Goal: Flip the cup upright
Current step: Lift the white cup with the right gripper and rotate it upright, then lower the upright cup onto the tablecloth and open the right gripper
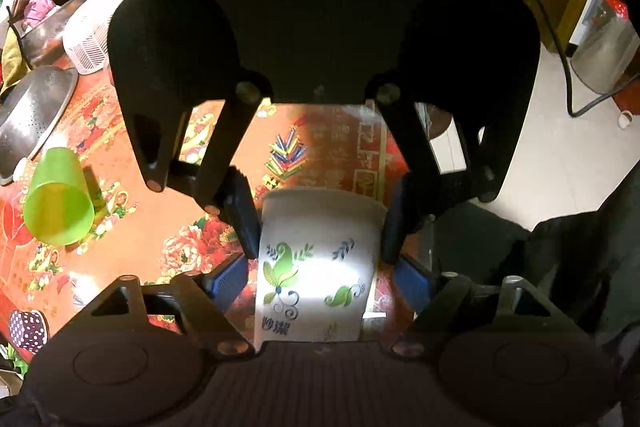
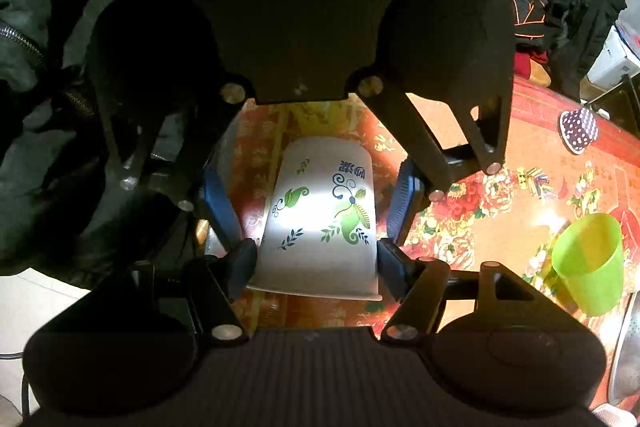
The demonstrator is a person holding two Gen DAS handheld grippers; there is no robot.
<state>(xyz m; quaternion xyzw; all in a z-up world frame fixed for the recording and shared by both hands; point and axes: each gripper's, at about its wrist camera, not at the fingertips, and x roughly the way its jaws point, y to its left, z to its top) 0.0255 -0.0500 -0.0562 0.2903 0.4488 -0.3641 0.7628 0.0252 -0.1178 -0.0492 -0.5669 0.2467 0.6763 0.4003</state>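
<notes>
- Left wrist view: the paper cup [image 1: 320, 267] appears to lie on its side on the worktop [image 1: 168, 211], close to the worktop's edge. Its narrow base points toward this camera and its wide rim points away.
- The left gripper [image 1: 320, 271] straddles the base end. Its blue fingers [image 1: 226, 283] are spread, with a visible gap to the cup wall on each side.
- The right gripper [image 1: 320, 243] reaches in from the opposite side, and its fingers [image 1: 244, 223] meet the wall just below the rim.
- A green cup [image 1: 60, 199] lies well off to the side beside a metal colander [image 1: 32, 115], so neither is in the way.
- Right wrist view: the rim sits nearest the camera, and the right fingers [image 2: 242, 261] look clamped on the cup at both sides.
- The squeeze should probably stay light, since a paper wall buckles easily near the rim.
- The swing likely goes best with the base kept low and set flat on the worktop, away from the edge, before the fingers let go.
</notes>
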